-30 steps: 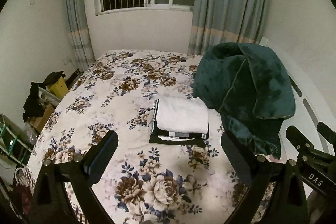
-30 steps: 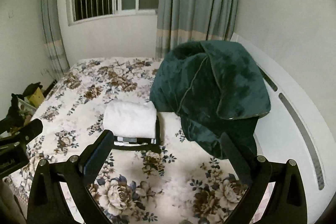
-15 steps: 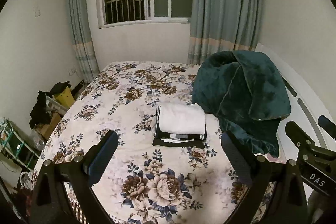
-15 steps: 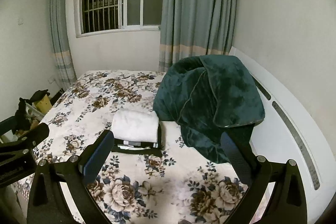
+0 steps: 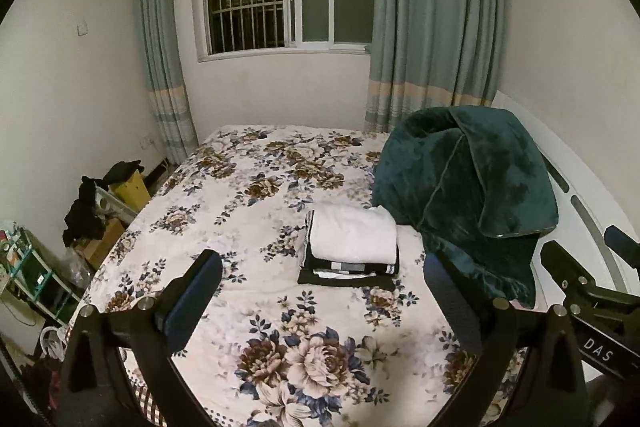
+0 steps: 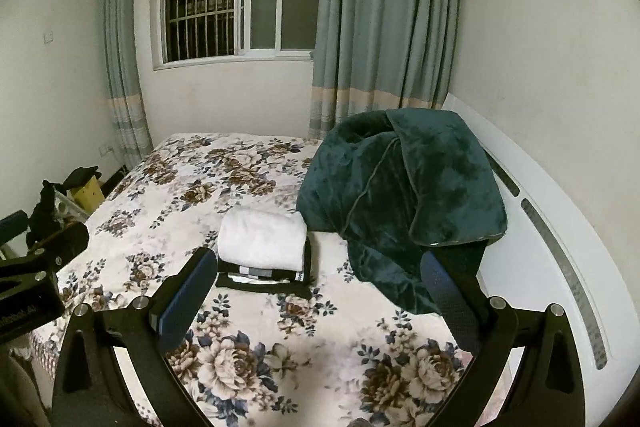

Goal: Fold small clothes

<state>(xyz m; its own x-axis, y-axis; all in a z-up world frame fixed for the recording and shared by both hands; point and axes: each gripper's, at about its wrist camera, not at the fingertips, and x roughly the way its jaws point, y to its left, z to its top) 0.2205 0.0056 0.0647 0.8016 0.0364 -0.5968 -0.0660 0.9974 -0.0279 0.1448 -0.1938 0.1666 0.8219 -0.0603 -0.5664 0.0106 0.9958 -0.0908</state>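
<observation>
Item 1, left claw (image 5: pixel 320 291): I hold it above the near end of the bed (image 5: pixel 248 187), jaws wide, nothing between them.

Item 2, right claw (image 6: pixel 316 287): same posture, jaws wide and empty. Its body also shows at the right edge of the left view.

Item 3, stack of folded clothes (image 5: pixel 350 247): centre of the left view, lying on the floral bedspread. A white folded piece (image 6: pixel 262 237) sits on top, dark and striped pieces beneath. The stack looks squared and finished; I judge the folding to be at or near its end.

Item 4, green blanket (image 5: pixel 464 199): heaped at right of frame, just beside the stack, its lower edge close to the white piece, possibly touching.

Risks, as I judge them:
- A claw brought down carelessly could catch the white top layer and drag it off the pile.
- A slide of the blanket heap would push into the stack or cover it.

Hidden or unclear:
- How many garments the stack holds; only edges show.
- Whether any unfolded clothes remain; none visible, but the blanket could conceal some.
- The nearest strip of bed, blocked by both claws' fingers.
- Clutter (image 5: pixel 100 211) at left of frame is too dim to identify.
</observation>
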